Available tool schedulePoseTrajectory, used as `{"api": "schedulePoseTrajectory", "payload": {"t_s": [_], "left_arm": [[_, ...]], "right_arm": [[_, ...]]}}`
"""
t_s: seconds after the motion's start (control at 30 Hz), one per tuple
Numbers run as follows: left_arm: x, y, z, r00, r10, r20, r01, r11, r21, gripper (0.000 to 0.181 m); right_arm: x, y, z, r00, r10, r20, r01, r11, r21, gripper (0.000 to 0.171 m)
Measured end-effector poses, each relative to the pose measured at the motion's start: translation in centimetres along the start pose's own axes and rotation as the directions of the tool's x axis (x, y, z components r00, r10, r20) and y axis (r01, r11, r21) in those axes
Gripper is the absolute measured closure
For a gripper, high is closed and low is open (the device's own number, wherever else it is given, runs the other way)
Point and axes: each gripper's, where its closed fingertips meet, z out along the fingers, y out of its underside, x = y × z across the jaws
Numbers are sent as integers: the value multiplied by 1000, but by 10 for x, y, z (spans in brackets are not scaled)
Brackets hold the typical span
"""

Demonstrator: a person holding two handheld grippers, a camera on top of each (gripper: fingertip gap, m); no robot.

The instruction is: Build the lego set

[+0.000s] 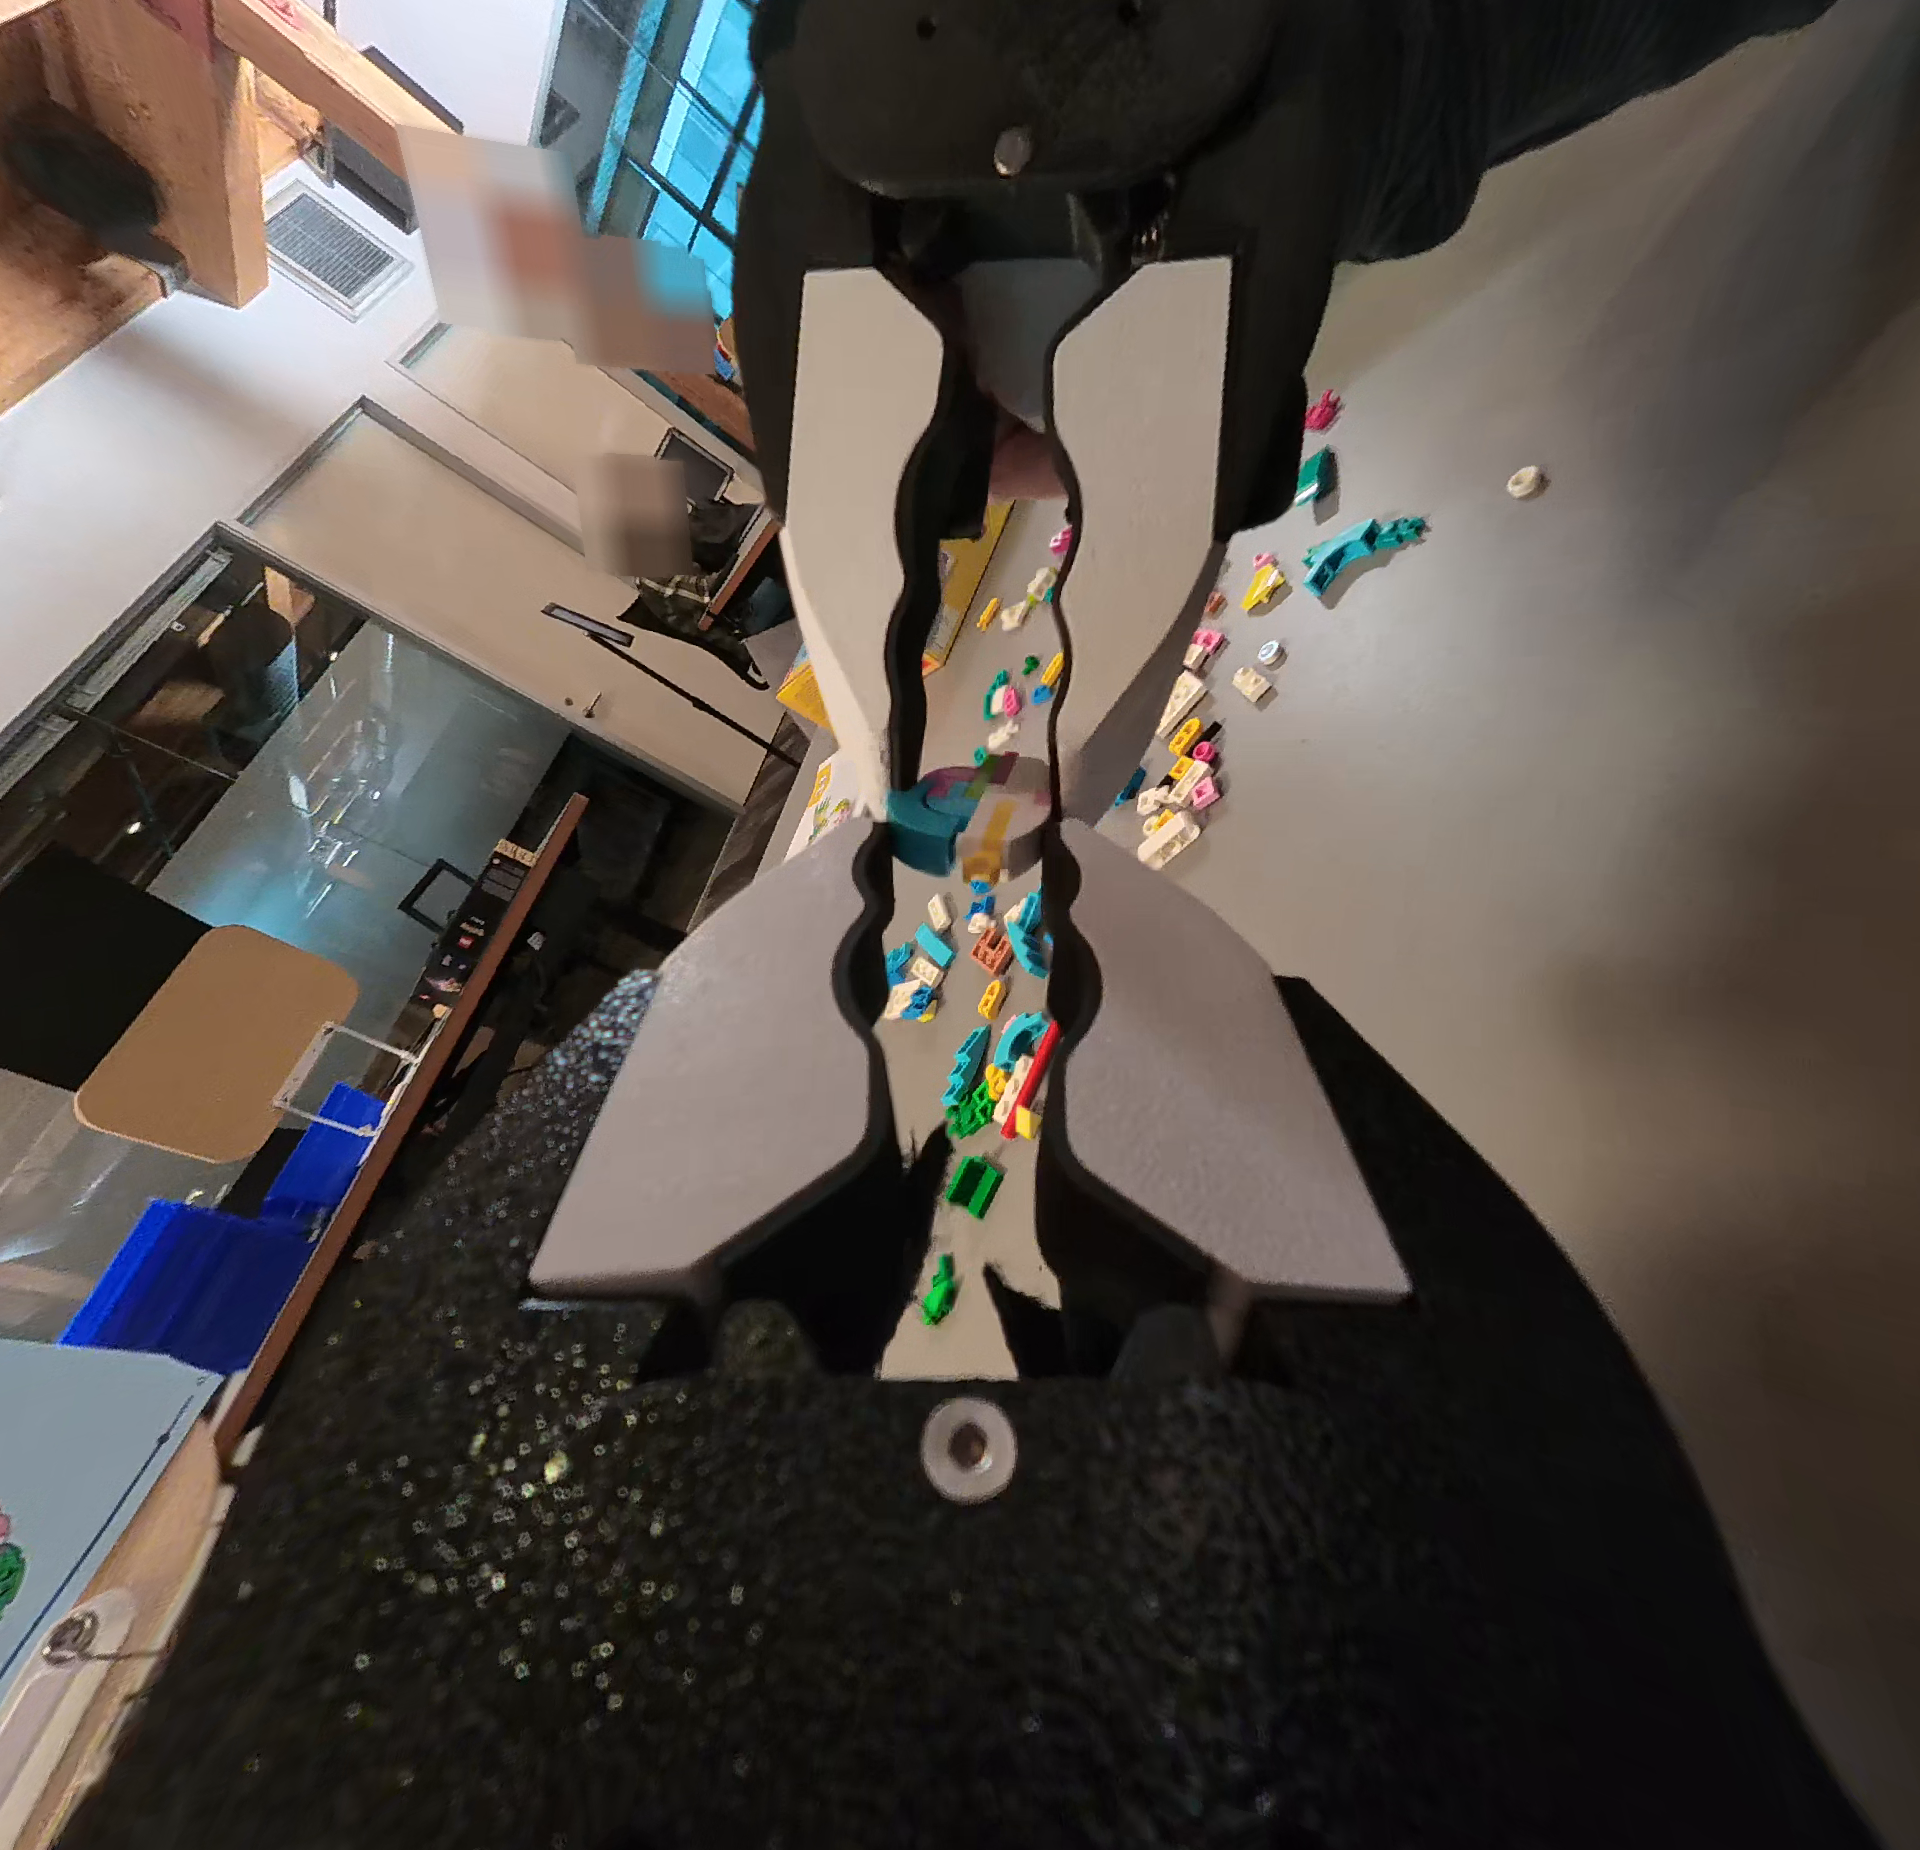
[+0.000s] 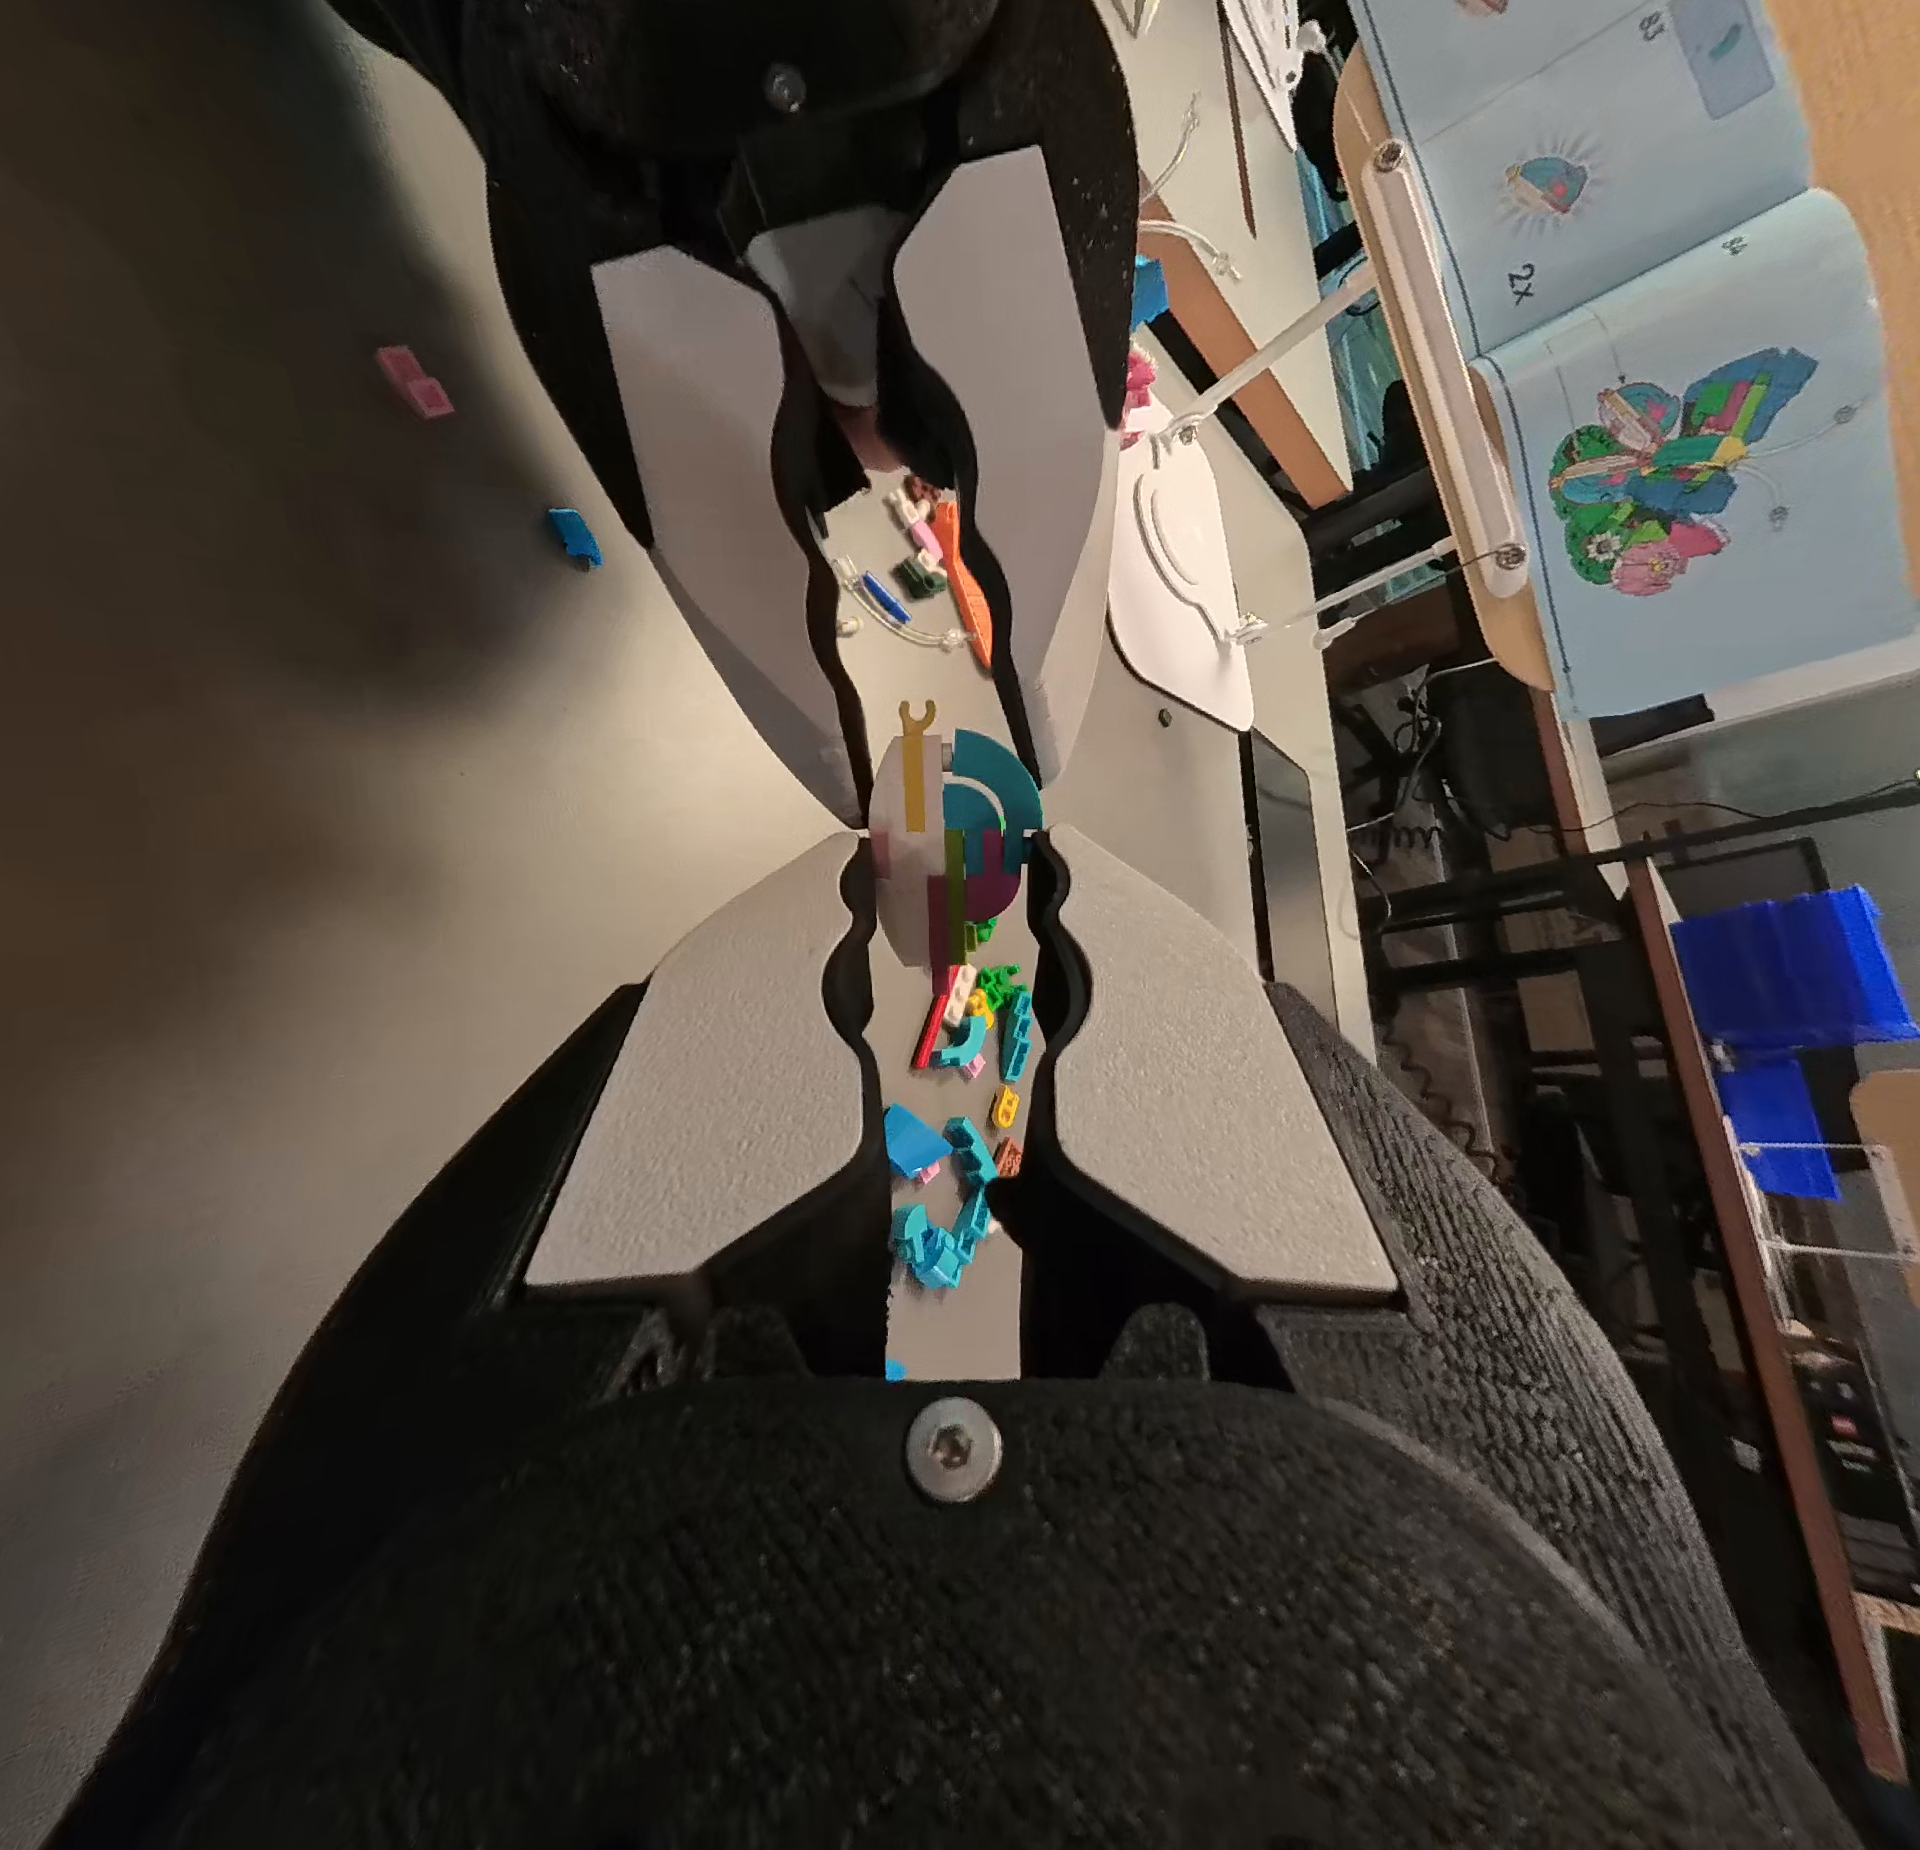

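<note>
A small round lego assembly (image 1: pixel 935 824), white with teal, purple, pink and a yellow strip, is held in the air above the grey table (image 1: pixel 1507 761). My left gripper (image 1: pixel 971 839) comes up from the bottom of the left wrist view and is shut on it. My right gripper (image 1: pixel 977 761) faces it from above, fingertips at the same assembly. In the right wrist view the assembly (image 2: pixel 914 886) sits between my right gripper's (image 2: pixel 945 844) tips, which are closed on it. The left gripper (image 2: pixel 945 761) meets it from the top.
Many loose bricks (image 1: pixel 1184 761) lie scattered on the table below, also seen in the right wrist view (image 2: pixel 966 1062). An orange brick separator (image 2: pixel 966 585) lies farther off. An open instruction booklet (image 2: pixel 1662 450) stands on a holder. A yellow box (image 1: pixel 971 595) and blue bins (image 1: pixel 208 1270) are nearby. Only a small space, under 4 cm, lies between the two pairs of fingers.
</note>
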Motion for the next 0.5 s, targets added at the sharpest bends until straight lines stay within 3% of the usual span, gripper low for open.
{"api": "schedulePoseTrajectory", "payload": {"t_s": [0.37,0.5], "left_arm": [[2,4,0,998,68,7,-67,997,-37,154],[-2,6,3,999,-49,4,49,998,-29,154]], "right_arm": [[-2,3,2,1000,-4,8,4,1000,-11,145],[3,5,3,1000,2,-24,-3,1000,-17,145]]}}
